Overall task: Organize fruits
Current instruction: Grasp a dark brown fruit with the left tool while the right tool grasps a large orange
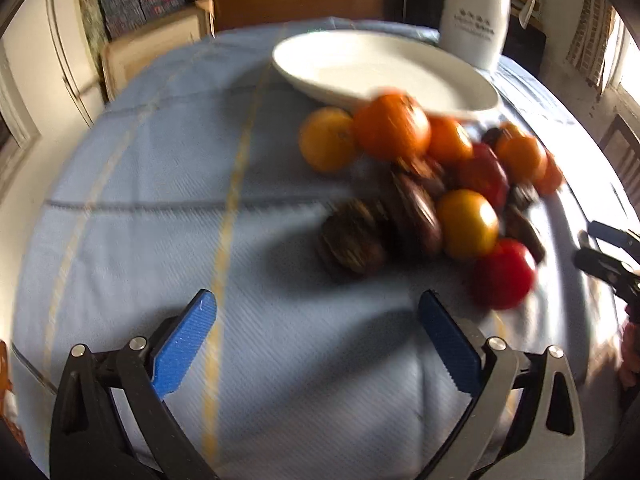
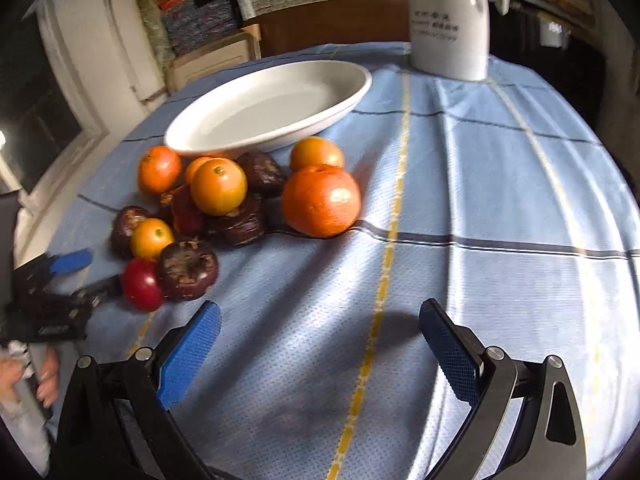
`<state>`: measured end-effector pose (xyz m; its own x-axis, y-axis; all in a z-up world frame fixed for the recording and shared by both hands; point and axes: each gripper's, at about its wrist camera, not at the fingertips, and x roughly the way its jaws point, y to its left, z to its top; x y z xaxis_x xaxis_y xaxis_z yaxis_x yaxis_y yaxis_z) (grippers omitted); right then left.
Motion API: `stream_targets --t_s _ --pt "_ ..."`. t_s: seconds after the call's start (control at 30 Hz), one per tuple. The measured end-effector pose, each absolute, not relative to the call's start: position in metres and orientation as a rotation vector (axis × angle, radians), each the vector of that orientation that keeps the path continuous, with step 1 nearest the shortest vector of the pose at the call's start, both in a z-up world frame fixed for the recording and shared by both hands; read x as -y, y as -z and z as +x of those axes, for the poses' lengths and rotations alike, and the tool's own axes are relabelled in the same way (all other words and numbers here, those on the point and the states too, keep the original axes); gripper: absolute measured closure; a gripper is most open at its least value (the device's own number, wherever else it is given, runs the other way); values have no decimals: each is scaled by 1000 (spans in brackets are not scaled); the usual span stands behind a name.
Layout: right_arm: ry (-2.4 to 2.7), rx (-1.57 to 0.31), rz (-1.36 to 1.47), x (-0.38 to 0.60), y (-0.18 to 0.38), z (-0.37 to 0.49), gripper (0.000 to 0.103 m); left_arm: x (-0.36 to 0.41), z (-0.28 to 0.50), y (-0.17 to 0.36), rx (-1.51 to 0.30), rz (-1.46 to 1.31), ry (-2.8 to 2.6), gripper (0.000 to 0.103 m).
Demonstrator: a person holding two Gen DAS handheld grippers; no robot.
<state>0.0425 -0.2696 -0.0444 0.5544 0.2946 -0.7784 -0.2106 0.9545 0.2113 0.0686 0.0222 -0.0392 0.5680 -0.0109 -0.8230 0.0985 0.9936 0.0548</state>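
Orange, red, dark-brown fruits point(image 2: 218, 200) heaped.

Motion blur is smearing the fruit pile point(image 1: 432, 196) in the left wrist view. The white jug point(image 2: 448, 20) is running off the top edge in both views.

A light blue checked tablecloth point(image 2: 480, 184) with yellow and dark stripes covers the table. At its far edge stands a tall white jug point(image 2: 448, 20) with printed lettering. Behind it are stacked fabrics on shelves point(image 2: 200, 12), a wooden crate point(image 2: 212, 60) and a white door point(image 2: 100, 40).
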Motion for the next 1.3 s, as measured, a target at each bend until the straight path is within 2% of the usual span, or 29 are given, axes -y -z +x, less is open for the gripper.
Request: stream_targets --t_s 0.17,0.5,0.6,0.83,0.93,1.03,1.13,1.3 --pt "-223 -814 -14 259 22 52 3 -35 87 33 -929 72 123 4" --pt "-235 -802 -16 253 27 72 4 -32 96 42 -932 34 283 4" --pt "-241 -819 14 257 31 75 15 -29 96 41 -924 63 305 4" --pt "-242 -845 85 268 37 80 28 -27 96 39 -878 220 292 5" --pt "-250 -860 84 265 40 83 36 -25 98 43 -901 228 299 11" --pt "-254 -859 95 266 40 84 38 -22 98 45 -907 240 310 15" --pt "-257 -860 106 266 41 84 38 -22 99 45 -918 196 370 27" --pt "-266 -860 112 266 40 84 42 -12 99 44 -907 218 392 34"
